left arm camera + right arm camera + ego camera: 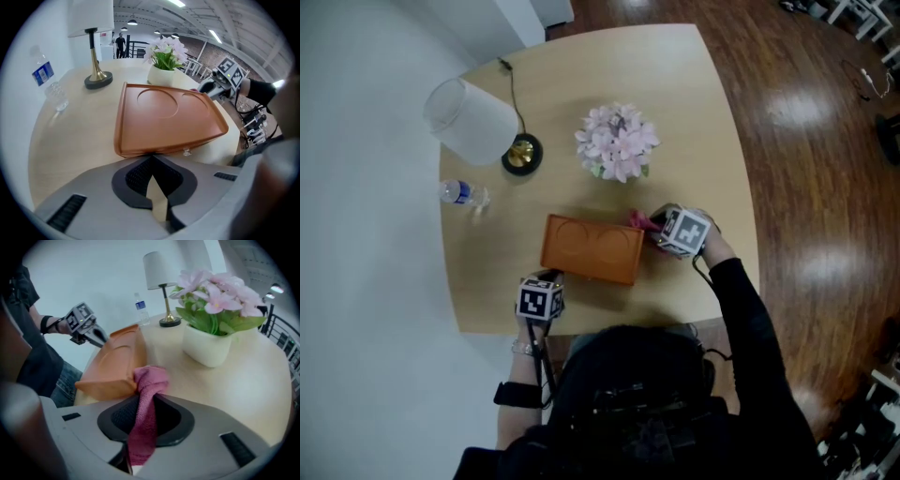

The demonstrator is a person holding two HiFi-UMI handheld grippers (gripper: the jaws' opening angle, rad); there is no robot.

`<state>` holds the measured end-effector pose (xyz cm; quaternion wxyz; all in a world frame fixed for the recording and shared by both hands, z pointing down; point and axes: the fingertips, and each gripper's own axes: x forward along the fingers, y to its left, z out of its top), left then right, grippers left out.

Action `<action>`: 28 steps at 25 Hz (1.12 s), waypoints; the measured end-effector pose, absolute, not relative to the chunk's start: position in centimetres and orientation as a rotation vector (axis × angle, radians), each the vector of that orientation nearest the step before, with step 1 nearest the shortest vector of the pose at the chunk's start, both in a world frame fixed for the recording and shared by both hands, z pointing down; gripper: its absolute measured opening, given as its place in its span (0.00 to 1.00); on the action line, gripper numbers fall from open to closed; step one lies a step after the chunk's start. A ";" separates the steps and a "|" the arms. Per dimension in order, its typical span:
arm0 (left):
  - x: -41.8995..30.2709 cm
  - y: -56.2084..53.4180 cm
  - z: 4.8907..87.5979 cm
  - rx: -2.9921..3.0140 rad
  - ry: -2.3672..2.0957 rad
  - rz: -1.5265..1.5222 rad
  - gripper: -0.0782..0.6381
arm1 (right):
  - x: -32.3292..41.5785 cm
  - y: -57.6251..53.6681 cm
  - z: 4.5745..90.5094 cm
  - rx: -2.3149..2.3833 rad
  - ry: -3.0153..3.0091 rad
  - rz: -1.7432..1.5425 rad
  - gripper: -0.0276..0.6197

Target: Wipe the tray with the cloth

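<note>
1. Nearest to the person, the left gripper [152, 158] is pointing steeply down at the near left corner of the tray [164, 117]. Its fingers are sitting closed tip to tip, and nothing is showing between them. The tips are lying right at the tray's rim, but no view settles whether they are touching it.
2. The right gripper [146, 397] is standing at the tray's right end. Its fingers are clamping the cloth [149, 380], a pink knitted strip that is running up between the pads and bunching just beyond the tips.
3. The bunched end of the cloth is lying against the right end of the tray, low over the desk [79, 126].
4. The tray is orange and rectangular, with two round recesses in its surface. It is lying on the near middle of the light wooden desk, between the two grippers.
5. Beyond the tray, a white pot [206, 345] of pink flowers [617, 141] is standing near the tray's far edge but apart from it.
6. To the left, a clear water bottle [464, 194] with a blue label is sitting well apart from the tray.
7. Farthest out, a lamp [473, 120] with a white shade and a brass base is standing at the far left of the desk, left of the flowers.
</note>
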<state>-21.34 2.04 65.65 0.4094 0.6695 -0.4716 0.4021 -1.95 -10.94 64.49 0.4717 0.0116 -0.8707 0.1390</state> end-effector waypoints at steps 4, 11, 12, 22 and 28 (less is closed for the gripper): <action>-22.7 -0.3 65.7 1.724 -1.166 1.119 0.11 | -0.6 -7.7 64.4 0.072 -2.132 0.310 0.19; -21.0 -2.1 66.1 1.824 -1.023 1.225 0.11 | -1.2 1.0 64.3 0.021 -2.139 0.373 0.19; -20.5 -2.3 66.2 1.845 -1.014 1.244 0.11 | -1.4 2.4 64.4 0.029 -2.142 0.394 0.19; -17.8 -1.3 67.4 1.900 -0.917 1.279 0.11 | -2.6 7.1 64.9 0.180 -2.151 0.505 0.19; -18.8 -2.6 64.8 1.947 -1.027 1.291 0.11 | 0.7 3.4 65.2 0.413 -2.123 0.586 0.19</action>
